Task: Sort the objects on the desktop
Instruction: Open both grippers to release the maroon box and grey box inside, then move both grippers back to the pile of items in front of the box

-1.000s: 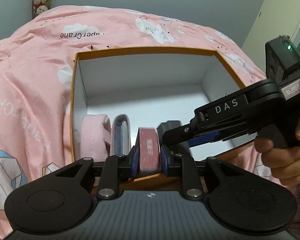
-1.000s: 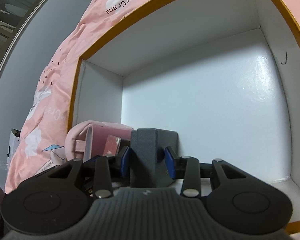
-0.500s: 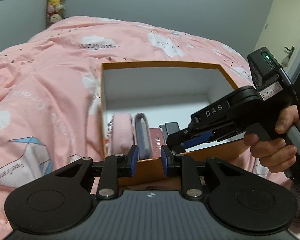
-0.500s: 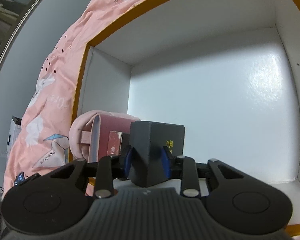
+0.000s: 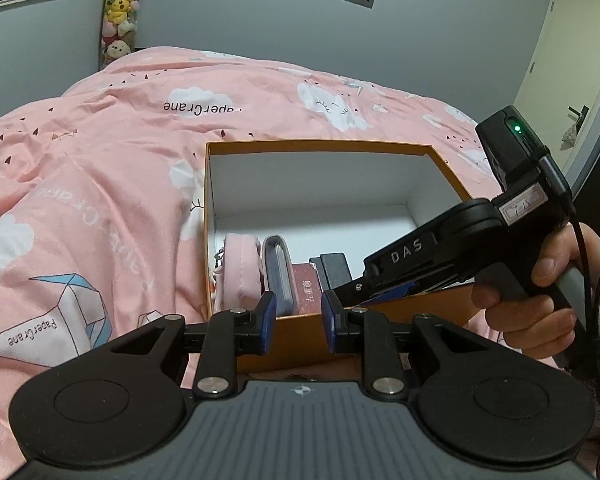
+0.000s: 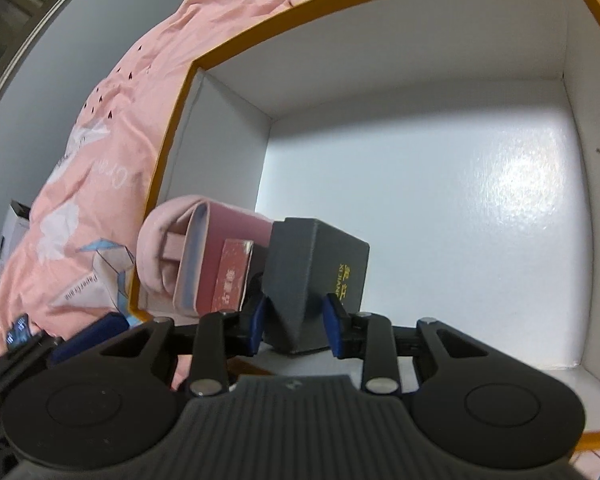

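From my left gripper (image 5: 298, 322), parted and empty just outside the orange box (image 5: 316, 145): four items lined inside its near-left corner.

My right gripper (image 6: 294, 330) is inside, jaws loosely flanking the tilted dark box (image 6: 318, 276); whether they grip it, I can't tell. Most of the floor looks bare.

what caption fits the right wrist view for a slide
Right gripper tilting a dark grey box beside a red box and pink pouch inside an orange-rimmed carton.

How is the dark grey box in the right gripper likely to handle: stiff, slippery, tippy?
The dark grey box keeps crisp edges between the right gripper pads, so it is probably stiff. Its matte face suggests fair grip. It sits tilted beside the red box, so it may tip once released.
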`<state>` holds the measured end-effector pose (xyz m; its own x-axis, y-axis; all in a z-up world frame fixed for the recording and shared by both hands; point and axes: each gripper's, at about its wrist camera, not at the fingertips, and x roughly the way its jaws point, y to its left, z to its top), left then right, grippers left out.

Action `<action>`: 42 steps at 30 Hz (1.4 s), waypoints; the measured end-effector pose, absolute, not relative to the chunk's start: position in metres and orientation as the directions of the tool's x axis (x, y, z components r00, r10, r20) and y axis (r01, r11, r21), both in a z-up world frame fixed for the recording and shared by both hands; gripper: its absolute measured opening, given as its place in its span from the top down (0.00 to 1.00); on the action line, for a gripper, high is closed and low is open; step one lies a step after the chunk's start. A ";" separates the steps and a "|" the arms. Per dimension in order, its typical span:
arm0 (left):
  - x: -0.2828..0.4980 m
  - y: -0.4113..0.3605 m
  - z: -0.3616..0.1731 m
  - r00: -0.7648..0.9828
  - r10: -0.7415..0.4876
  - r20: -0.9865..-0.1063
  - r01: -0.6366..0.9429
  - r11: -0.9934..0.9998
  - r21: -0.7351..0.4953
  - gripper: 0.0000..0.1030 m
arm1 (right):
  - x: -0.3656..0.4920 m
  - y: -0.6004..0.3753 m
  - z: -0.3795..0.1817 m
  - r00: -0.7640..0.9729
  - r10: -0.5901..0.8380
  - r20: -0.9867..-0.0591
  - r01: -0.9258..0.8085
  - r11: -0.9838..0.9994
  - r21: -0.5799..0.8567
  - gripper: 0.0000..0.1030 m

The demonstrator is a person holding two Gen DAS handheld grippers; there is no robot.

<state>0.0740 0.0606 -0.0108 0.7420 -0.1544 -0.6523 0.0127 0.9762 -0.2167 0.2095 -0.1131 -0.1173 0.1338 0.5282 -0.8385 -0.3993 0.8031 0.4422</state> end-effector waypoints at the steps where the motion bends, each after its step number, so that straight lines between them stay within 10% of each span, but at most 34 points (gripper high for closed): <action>1: 0.073 0.061 -0.010 0.741 -0.155 -0.653 0.013 0.976 -0.216 0.74 | 0.206 -0.112 -0.116 0.149 0.519 -0.842 -0.410 0.807 0.425 0.67; 24: 0.040 0.048 0.000 0.715 -0.160 -0.681 0.074 0.985 -0.154 0.73 | 0.092 -0.138 -0.060 0.497 0.466 -0.732 -0.608 0.789 0.089 0.43; 42: -0.003 0.069 -0.009 0.598 -0.212 -0.773 0.054 0.973 -0.226 0.72 | 0.036 -0.147 -0.086 0.314 0.498 -0.808 -0.567 0.781 0.261 0.42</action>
<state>-0.0031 0.0693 -0.0088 0.5979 -0.2123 -0.7730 0.0536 0.9727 -0.2256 0.0358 -0.1474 -0.0858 0.3137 0.4983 -0.8082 -0.5673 0.7809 0.2613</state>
